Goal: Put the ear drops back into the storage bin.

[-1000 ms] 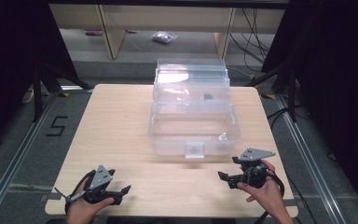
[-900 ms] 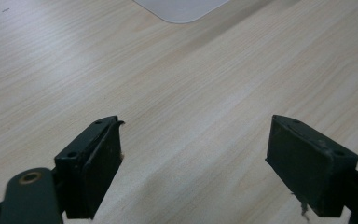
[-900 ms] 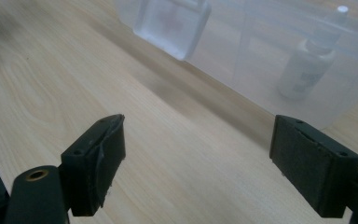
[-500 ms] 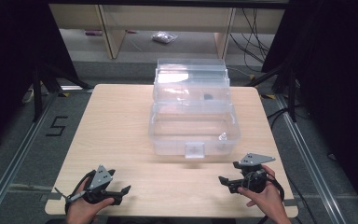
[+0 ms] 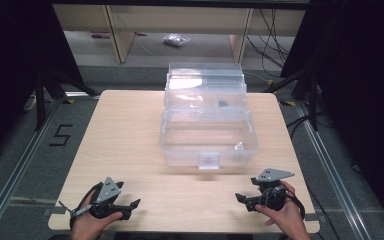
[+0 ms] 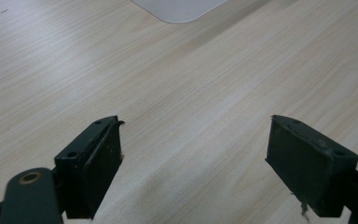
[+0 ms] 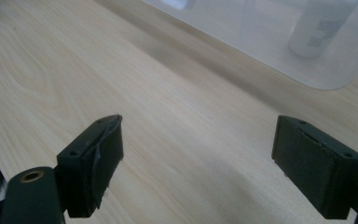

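Observation:
A clear plastic box (image 5: 207,135) with its lid raised stands at the middle and far part of the wooden table (image 5: 125,150). A small white bottle (image 5: 239,146) stands inside its front right corner, and the same bottle (image 7: 319,25) shows through the box wall (image 7: 261,28) in the right gripper view. A small dark item (image 5: 223,104) lies in the upper tray. My left gripper (image 5: 130,205) rests open near the front left edge, nothing between its jaws. My right gripper (image 5: 242,198) is open near the front right edge, held in a hand, jaws wide apart over bare wood.
A latch tab (image 5: 209,161) juts from the box's front wall. Shelving (image 5: 115,30) and a small bag (image 5: 176,40) on the floor lie beyond the table. Cables (image 5: 275,35) hang at the back right. A pale box corner (image 6: 179,9) shows ahead of the left gripper.
My right gripper has drawn back toward the front edge of the table and a little to the right. The left gripper has stayed where it was.

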Tool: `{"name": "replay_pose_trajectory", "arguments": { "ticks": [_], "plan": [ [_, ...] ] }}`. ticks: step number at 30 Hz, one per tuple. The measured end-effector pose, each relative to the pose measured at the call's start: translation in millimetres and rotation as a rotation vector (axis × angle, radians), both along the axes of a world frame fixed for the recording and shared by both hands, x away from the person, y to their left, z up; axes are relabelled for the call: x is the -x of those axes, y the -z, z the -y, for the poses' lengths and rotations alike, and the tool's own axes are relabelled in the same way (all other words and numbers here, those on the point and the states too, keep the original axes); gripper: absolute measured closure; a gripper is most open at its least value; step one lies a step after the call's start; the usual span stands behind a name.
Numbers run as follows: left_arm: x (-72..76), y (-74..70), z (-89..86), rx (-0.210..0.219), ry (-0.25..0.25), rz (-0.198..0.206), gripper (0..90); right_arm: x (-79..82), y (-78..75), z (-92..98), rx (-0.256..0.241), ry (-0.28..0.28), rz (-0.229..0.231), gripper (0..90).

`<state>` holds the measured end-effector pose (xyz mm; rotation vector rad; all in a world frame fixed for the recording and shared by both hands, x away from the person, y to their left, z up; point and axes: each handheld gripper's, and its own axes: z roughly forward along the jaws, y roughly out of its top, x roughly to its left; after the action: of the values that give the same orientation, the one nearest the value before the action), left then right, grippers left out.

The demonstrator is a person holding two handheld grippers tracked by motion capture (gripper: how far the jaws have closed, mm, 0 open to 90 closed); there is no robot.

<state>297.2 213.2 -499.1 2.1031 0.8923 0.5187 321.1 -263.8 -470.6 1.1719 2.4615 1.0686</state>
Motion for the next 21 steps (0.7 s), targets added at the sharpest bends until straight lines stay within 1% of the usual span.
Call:
{"name": "replay_pose_trajectory", "arguments": {
  "ticks": [1, 2, 3, 5, 6, 7, 9, 10, 12, 13, 14, 15, 16, 17, 18, 19, 20, 21],
  "plan": [
    [0.0, 0.0, -0.1, -0.001, 0.000, 0.000, 17.2, 0.3, 1.2, 0.0, -0.002, 0.000, -0.001, 17.1],
    [-0.1, -0.1, -0.2, -0.002, 0.001, 0.002, 17.2, -0.4, 2.8, 1.4, 0.013, -0.011, 0.020, 17.1],
    [-0.1, -0.1, -0.2, -0.002, 0.001, 0.001, 17.2, 0.1, 3.3, 1.3, 0.012, -0.008, 0.008, 17.1],
    [0.0, 0.0, -0.1, -0.001, 0.001, 0.001, 17.2, 0.6, 6.1, 2.3, 0.023, -0.005, 0.015, 16.9],
    [0.0, 0.0, 0.1, -0.001, 0.002, 0.000, 17.1, 1.9, 6.7, 2.1, 0.019, 0.004, -0.007, 16.9],
    [0.1, 0.1, 0.2, 0.000, 0.001, 0.002, 17.2, 3.6, 8.5, 0.6, 0.006, 0.026, -0.009, 16.9],
    [0.1, 0.1, 0.3, 0.000, 0.002, 0.002, 17.2, 2.9, 9.7, 3.5, 0.034, -0.002, -0.003, 16.9],
    [0.1, 0.1, 0.2, 0.000, 0.002, 0.003, 17.1, 3.7, 10.7, 3.6, 0.036, 0.003, -0.002, 16.9],
    [0.0, 0.0, 0.1, 0.002, 0.006, -0.001, 17.2, 5.9, 11.6, 2.7, 0.026, 0.013, -0.024, 16.9],
    [0.1, 0.0, 0.2, -0.001, 0.003, 0.002, 17.2, 4.7, 12.7, 4.3, 0.040, 0.002, -0.009, 16.9],
    [0.3, 0.7, 1.2, 0.017, 0.000, 0.000, 17.2, 5.3, 13.8, 3.3, 0.029, 0.012, -0.009, 16.9],
    [0.4, 0.8, 1.5, 0.020, -0.001, -0.002, 17.2, 5.6, 14.2, 2.9, 0.026, 0.018, -0.012, 16.9],
    [0.2, 0.1, 0.5, 0.000, 0.003, 0.001, 17.2, 5.6, 14.3, 2.8, 0.028, 0.017, -0.014, 16.9],
    [0.1, 0.1, 0.5, -0.002, 0.004, 0.002, 17.2, 5.5, 14.2, 3.0, 0.028, 0.016, -0.013, 16.9],
    [0.5, 0.7, 1.5, 0.015, -0.003, 0.001, 17.2, 5.2, 12.5, 4.5, 0.040, 0.008, -0.022, 16.9],
    [0.4, 0.7, 1.5, 0.020, -0.001, -0.002, 17.2, 4.2, 12.9, 5.6, 0.047, 0.002, -0.011, 16.9],
    [0.4, 0.7, 1.5, 0.020, -0.002, -0.001, 17.1, 4.5, 12.4, 5.3, 0.034, 0.014, -0.019, 16.9],
    [0.4, 0.7, 1.4, 0.020, -0.001, -0.001, 17.2, 3.7, 12.7, 6.7, 0.041, 0.012, -0.010, 16.9]
  ]
}}
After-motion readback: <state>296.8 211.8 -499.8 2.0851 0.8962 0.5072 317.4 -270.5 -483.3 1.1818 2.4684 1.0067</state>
